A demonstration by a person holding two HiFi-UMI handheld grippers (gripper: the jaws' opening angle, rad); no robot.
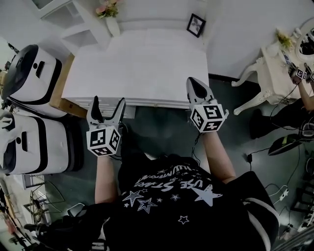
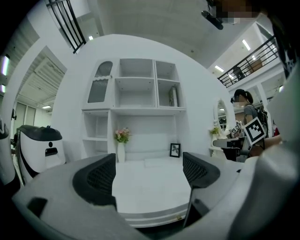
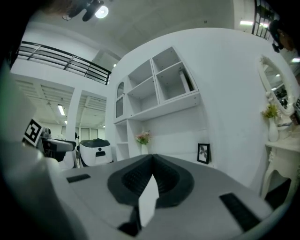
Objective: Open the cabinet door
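Note:
The white cabinet (image 1: pixel 137 63) stands in front of me, seen from above; its top is bare apart from a flower vase (image 1: pixel 109 14) and a picture frame (image 1: pixel 196 24) at the back. Its doors below the front edge (image 1: pixel 147 102) are hidden. My left gripper (image 1: pixel 107 110) hovers open at the front edge, left of centre, holding nothing. My right gripper (image 1: pixel 196 88) is shut and empty, its tip just over the front right of the top. In the left gripper view the open gripper (image 2: pixel 147 173) frames the cabinet top (image 2: pixel 150 192). The right gripper (image 3: pixel 151 176) shows its pads pressed together.
Two white machines with dark bands (image 1: pixel 29 73) (image 1: pixel 29 137) stand close to the cabinet's left side. A white dressing table (image 1: pixel 274 68) and another person (image 1: pixel 304 93) are at the right. Cables (image 1: pixel 279 186) lie on the dark floor. Open shelves (image 2: pixel 136 89) rise behind the cabinet.

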